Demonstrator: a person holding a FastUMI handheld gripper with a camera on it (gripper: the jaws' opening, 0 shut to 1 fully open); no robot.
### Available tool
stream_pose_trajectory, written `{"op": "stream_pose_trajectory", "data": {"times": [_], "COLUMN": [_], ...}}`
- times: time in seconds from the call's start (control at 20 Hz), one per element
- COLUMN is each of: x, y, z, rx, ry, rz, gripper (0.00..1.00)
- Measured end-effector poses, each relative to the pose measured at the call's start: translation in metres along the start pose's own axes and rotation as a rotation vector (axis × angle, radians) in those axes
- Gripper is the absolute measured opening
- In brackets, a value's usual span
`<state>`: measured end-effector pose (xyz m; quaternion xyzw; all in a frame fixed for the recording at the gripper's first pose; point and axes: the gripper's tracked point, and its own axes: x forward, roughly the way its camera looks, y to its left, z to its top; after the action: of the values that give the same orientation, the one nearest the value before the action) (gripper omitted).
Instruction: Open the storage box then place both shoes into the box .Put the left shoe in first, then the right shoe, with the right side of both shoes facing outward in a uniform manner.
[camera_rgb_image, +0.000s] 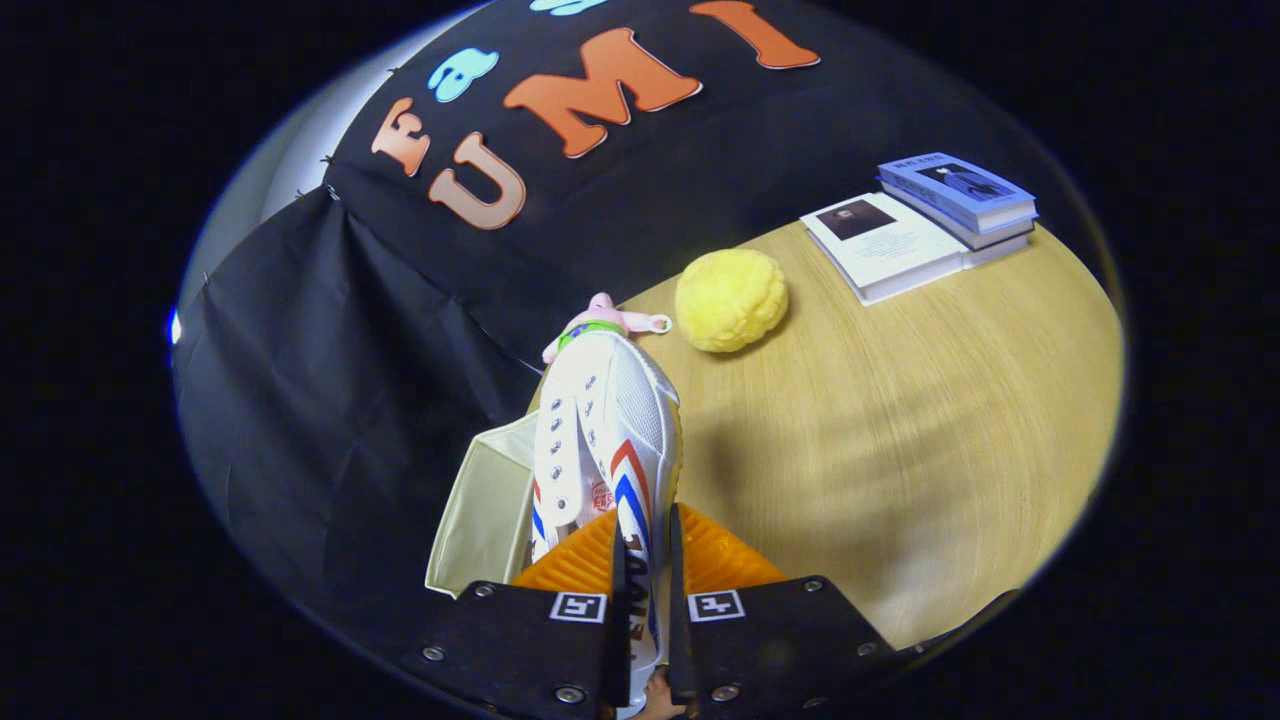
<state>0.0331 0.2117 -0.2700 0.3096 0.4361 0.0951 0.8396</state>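
My gripper (645, 560) is shut on a white sneaker (610, 420) with red and blue stripes on its side. Both fingers press on the shoe's side wall near the heel, and the toe points away from me. The shoe hangs tilted above the table. Just to its left and below it is the open cream storage box (485, 510), whose inner wall shows. The shoe partly hides the box's right side.
A yellow fluffy ball (731, 298) lies on the wooden table (900, 420) beyond the shoe. A small pink toy (605, 318) peeks out past the toe. Two books (920, 225) are stacked at the far right. Black cloth walls the left and back.
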Motion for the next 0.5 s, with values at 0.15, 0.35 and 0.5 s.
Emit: {"op": "stream_pose_trajectory", "data": {"times": [0.15,0.35,0.5], "x": [0.009,0.033,0.055], "y": [0.044,0.09,0.112], "z": [-0.005,-0.019,-0.032], "rx": [-0.042,-0.106,-0.165], "ry": [0.017,0.053,0.077], "rz": [0.054,0.089,0.08], "gripper": [0.15,0.15,0.15]}}
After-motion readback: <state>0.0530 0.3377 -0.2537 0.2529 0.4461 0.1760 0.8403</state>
